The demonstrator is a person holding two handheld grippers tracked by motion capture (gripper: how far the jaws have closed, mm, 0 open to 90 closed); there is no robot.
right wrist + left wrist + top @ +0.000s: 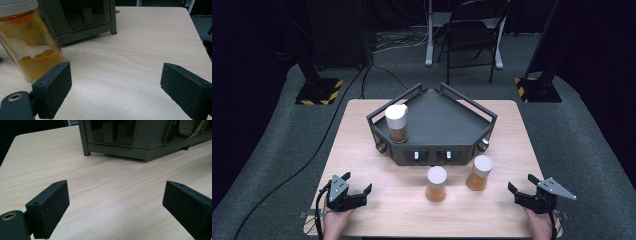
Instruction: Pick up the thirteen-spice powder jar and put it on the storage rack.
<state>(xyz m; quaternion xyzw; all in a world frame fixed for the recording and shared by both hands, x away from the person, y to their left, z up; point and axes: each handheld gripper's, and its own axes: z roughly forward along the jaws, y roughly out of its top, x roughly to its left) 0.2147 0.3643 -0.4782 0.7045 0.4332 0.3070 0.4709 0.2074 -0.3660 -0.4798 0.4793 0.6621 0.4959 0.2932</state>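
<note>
Three white-lidded jars of orange-brown contents are in the high view. One jar (pixel 397 123) stands on the dark five-sided rack (pixel 447 122) at its left corner. Two more stand on the wooden table in front of the rack: a middle jar (pixel 436 184) and a right jar (pixel 479 172). My left gripper (pixel 358 183) rests open near the table's front left edge, its jaws wide apart over bare wood (pixel 115 202). My right gripper (pixel 521 183) is open at the front right. The right jar (pixel 30 47) stands just left of its left jaw.
The rack (pixel 140 137) sits ahead of the left gripper, and its corner leg (pixel 113 18) shows in the right gripper view. Beyond the table (pixel 362 150) lie a grey carpet, a folding chair (pixel 472 35) and stands with hazard-striped bases (pixel 319 92).
</note>
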